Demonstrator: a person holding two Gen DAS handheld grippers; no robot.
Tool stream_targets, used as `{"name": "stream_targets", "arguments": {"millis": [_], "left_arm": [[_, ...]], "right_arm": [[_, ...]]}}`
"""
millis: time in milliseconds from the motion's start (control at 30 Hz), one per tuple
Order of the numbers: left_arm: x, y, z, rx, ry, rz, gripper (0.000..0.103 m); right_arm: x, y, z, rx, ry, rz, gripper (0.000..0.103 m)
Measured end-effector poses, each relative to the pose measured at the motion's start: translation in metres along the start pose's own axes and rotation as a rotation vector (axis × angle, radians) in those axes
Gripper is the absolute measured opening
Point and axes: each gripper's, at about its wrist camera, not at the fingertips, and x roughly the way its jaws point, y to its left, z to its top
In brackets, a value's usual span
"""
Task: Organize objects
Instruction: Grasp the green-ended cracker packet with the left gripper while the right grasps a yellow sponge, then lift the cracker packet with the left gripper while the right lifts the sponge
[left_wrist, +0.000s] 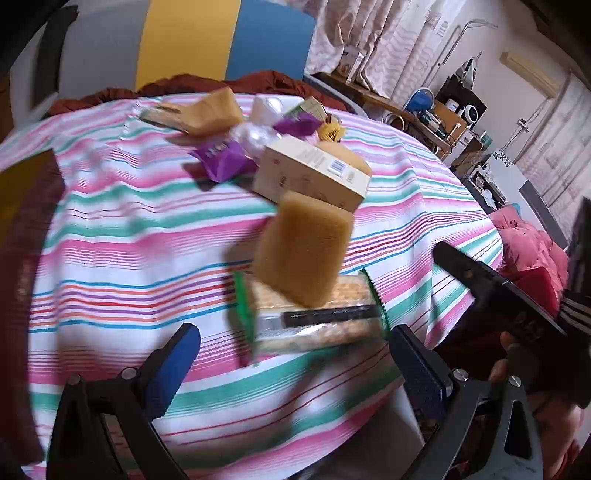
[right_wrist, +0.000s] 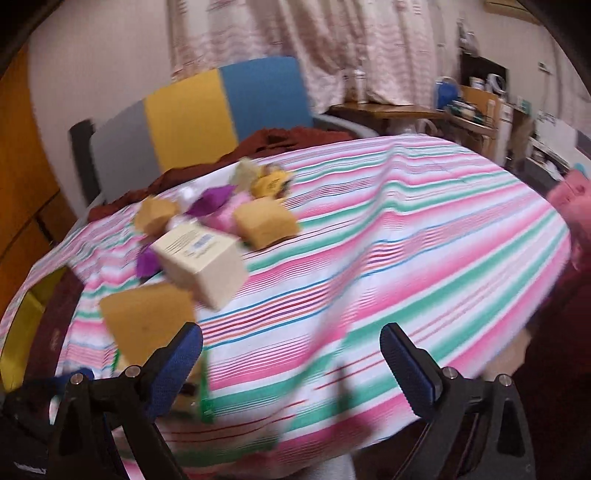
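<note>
A striped cloth (left_wrist: 122, 236) covers the round table. On it a tan sponge (left_wrist: 303, 247) leans on a cracker packet (left_wrist: 314, 321) with green ends. Behind them lie a cream box (left_wrist: 310, 177), purple wrappers (left_wrist: 221, 158) and another sponge (left_wrist: 210, 110). My left gripper (left_wrist: 299, 369) is open just short of the packet, with nothing between its blue pads (left_wrist: 177, 365). My right gripper (right_wrist: 295, 369) is open over bare cloth (right_wrist: 406, 258), empty. To its left are the sponge (right_wrist: 147, 317) and the box (right_wrist: 203, 262). The right wrist view is blurred.
A chair back (left_wrist: 192, 40) in grey, yellow and blue stands behind the table, with a red-brown cloth (left_wrist: 258, 81) on it. A dark flat object (left_wrist: 26, 229) lies at the table's left edge. Pink bedding (left_wrist: 532, 254) and cluttered shelves (left_wrist: 443, 110) are on the right.
</note>
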Motion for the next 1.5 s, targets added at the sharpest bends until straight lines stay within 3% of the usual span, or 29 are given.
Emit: {"name": "stream_targets", "arguments": {"millis": [133, 200, 267, 333, 467, 633, 800, 1000, 1100, 1133, 1167, 1433, 1500], "left_arm": [[0.014, -0.013, 0.006, -0.006, 0.002, -0.004, 0.103], [0.027, -0.021, 0.009, 0.018, 0.003, 0.044, 0.101], [0.036, -0.023, 0.009, 0.060, -0.010, 0.091, 0.087], [0.034, -0.025, 0.006, 0.100, -0.054, 0.095, 0.082], [0.022, 0.002, 0.003, 0.032, -0.084, 0.022, 0.058], [0.006, 0.030, -0.003, -0.011, -0.102, 0.003, 0.049], [-0.006, 0.046, -0.016, -0.042, -0.110, 0.022, 0.049], [-0.008, 0.057, -0.026, -0.089, -0.083, -0.006, 0.053], [-0.007, 0.055, -0.030, -0.061, -0.071, 0.031, 0.055], [-0.008, 0.055, -0.031, -0.057, -0.072, 0.028, 0.057], [-0.009, 0.055, -0.032, -0.057, -0.073, 0.023, 0.061], [-0.022, 0.038, -0.022, 0.019, -0.158, 0.006, 0.095], [-0.020, 0.029, -0.014, 0.048, -0.160, 0.000, 0.097]], "right_arm": [[0.000, -0.009, 0.002, 0.031, -0.005, -0.004, 0.099], [0.002, -0.004, 0.002, 0.018, 0.000, 0.012, 0.099], [0.001, 0.001, 0.001, -0.002, -0.001, 0.017, 0.099], [0.000, 0.009, 0.001, -0.028, -0.001, 0.037, 0.099], [0.002, 0.025, 0.000, -0.051, 0.016, 0.089, 0.099], [0.012, 0.048, 0.000, -0.083, 0.066, 0.164, 0.099], [0.026, 0.074, 0.004, -0.080, 0.129, 0.248, 0.099], [0.046, 0.110, 0.012, -0.111, 0.172, 0.344, 0.099], [0.057, 0.124, 0.010, -0.142, 0.179, 0.311, 0.098], [0.059, 0.124, 0.010, -0.141, 0.180, 0.304, 0.090], [0.061, 0.124, 0.010, -0.136, 0.182, 0.320, 0.079], [0.037, 0.095, 0.026, -0.061, 0.098, 0.395, 0.076], [0.031, 0.081, 0.031, -0.010, 0.086, 0.402, 0.076]]}}
